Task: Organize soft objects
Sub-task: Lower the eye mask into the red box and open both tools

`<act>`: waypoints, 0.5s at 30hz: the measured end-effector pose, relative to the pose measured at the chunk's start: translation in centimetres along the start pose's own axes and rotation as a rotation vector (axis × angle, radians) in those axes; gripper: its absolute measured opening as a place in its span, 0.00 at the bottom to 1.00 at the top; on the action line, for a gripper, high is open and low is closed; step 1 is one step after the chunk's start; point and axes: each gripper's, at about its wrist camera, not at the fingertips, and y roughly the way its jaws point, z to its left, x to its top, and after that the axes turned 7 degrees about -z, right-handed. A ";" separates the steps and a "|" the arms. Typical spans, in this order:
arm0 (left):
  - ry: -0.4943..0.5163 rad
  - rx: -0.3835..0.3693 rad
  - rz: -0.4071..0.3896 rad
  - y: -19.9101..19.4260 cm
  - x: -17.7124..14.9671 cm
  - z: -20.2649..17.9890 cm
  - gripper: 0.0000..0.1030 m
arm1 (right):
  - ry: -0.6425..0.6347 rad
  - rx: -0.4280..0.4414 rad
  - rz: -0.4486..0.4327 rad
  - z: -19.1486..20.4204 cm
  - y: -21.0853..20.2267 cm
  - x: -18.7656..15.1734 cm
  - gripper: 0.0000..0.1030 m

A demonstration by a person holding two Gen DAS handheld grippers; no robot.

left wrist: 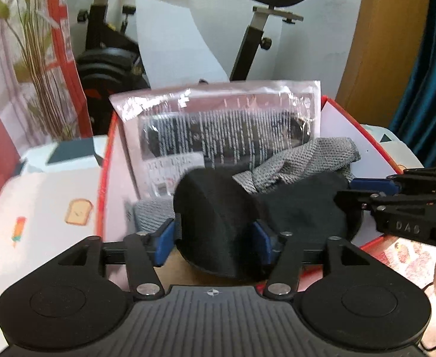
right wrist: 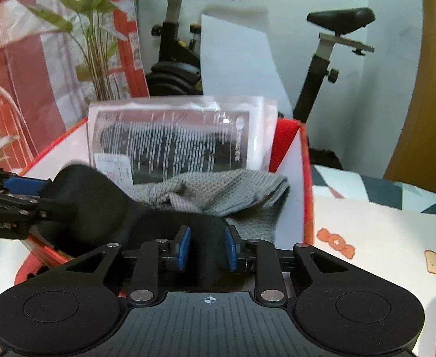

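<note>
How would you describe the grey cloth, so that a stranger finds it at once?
Look for the red-edged box on the table, in front of the exercise bike. A plastic packet stands at its back; the grey cloth lies crumpled just before it. Unlike the smooth black cloth beside it, it is pale, with a coarse waffle weave.

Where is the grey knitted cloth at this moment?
The grey knitted cloth lies inside the red-edged box, in front of the plastic packet leaning at the back and just behind the black fabric; in the left wrist view it sits right of centre.

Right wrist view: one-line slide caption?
Right hand-held gripper straddling a black sock over the red-rimmed box, grey sock behind.
</note>
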 end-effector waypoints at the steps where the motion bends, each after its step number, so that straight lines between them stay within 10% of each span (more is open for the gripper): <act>1: 0.011 0.011 -0.016 -0.5 0.0 0.0 0.61 | -0.001 -0.010 -0.014 -0.1 -0.4 0.0 0.26; 15: -0.007 0.095 -0.236 -8.6 -3.0 -0.7 0.67 | -0.006 0.012 -0.188 -1.4 -9.0 -2.9 0.30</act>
